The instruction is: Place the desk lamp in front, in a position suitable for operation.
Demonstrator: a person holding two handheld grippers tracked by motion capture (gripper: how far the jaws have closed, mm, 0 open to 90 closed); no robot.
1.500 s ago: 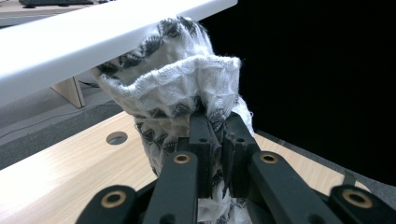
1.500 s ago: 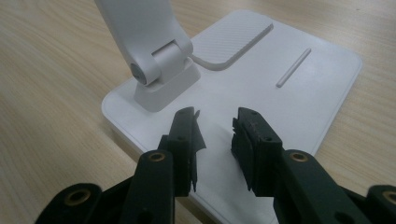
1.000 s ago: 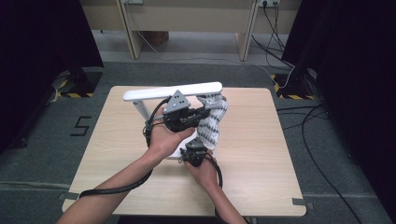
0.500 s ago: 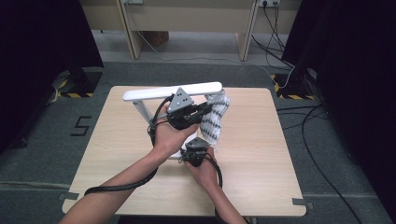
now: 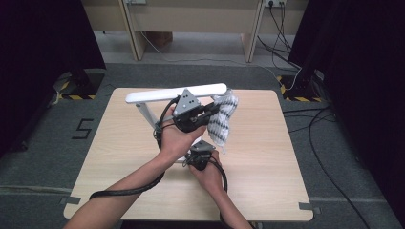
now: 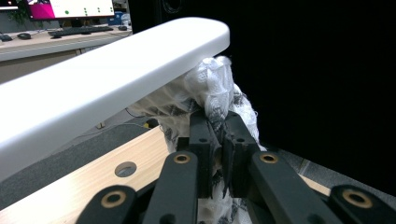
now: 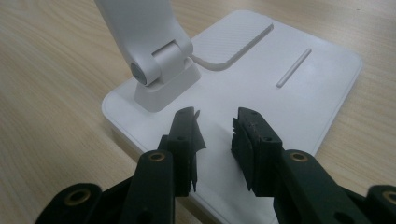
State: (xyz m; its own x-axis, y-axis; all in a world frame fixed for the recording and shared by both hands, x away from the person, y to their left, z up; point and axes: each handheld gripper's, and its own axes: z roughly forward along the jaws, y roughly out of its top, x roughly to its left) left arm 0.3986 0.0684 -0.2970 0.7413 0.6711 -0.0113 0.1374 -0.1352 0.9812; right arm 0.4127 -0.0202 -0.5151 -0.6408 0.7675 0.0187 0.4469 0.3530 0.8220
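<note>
A white desk lamp stands on the wooden table (image 5: 267,157), its long head (image 5: 157,94) level above the top. My left gripper (image 5: 215,110) is shut on a white cloth with dark stripes (image 5: 223,121). It holds the cloth up against the underside of the head's right end. In the left gripper view the cloth (image 6: 210,88) bunches under the lamp head (image 6: 107,79), pinched between my jaws (image 6: 215,126). My right gripper (image 5: 195,150) is low by the lamp's foot. In the right gripper view it (image 7: 214,119) stands open just over the flat white base (image 7: 289,102), near the arm's hinge (image 7: 159,60).
The lamp's slanted arm (image 5: 145,114) rises left of my left hand. Black cables trail from both grippers over the table's near half. A round hole (image 6: 125,168) is cut in the tabletop. Dark curtains and floor cables surround the table.
My left gripper and the cloth have shifted slightly right along the lamp head. The right gripper has stayed put.
</note>
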